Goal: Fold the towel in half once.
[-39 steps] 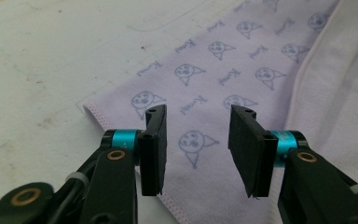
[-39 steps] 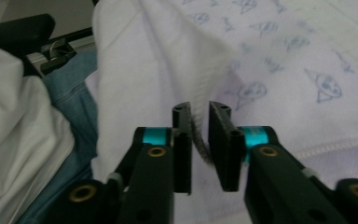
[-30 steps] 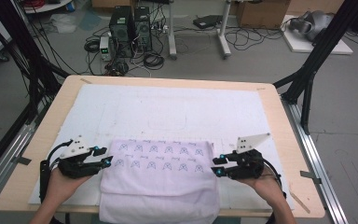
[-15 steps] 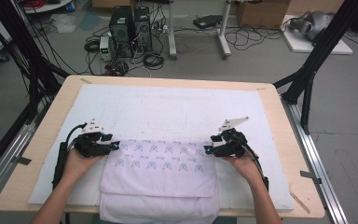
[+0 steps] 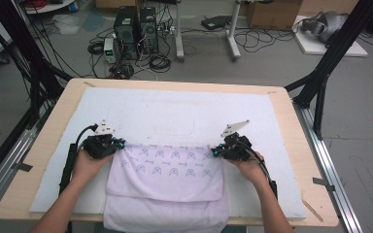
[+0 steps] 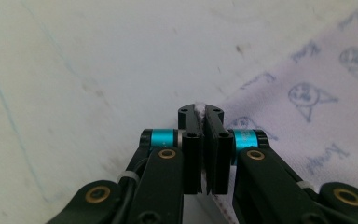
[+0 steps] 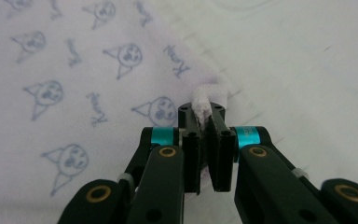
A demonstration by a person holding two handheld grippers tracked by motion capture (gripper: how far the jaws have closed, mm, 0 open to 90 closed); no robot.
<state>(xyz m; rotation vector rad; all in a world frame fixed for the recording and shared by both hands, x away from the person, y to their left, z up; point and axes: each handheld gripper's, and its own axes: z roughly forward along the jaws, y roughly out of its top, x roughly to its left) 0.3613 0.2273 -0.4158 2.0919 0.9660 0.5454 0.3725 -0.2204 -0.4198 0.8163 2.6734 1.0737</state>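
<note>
A pale lilac towel [image 5: 170, 179] printed with small blue figures lies folded on the white mat, its near part hanging over the table's front edge. My left gripper [image 5: 119, 144] is at the towel's far left corner. In the left gripper view its jaws [image 6: 200, 112] have just been closing and are shut on a thin edge of the towel [image 6: 307, 93]. My right gripper [image 5: 214, 151] is at the far right corner. Its jaws [image 7: 201, 112] have also just been closing and pinch a bunched fold of towel [image 7: 74, 70].
A white mat [image 5: 175, 111] covers most of the wooden table [image 5: 291, 126]. Black frame posts stand at both far corners. Beyond the table, computer towers [image 5: 136, 26] and cables lie on the floor.
Both hands moved away from the person, from the towel's sides up to its far corners. Both pairs of jaws, open before, are now shut on the towel's edge.
</note>
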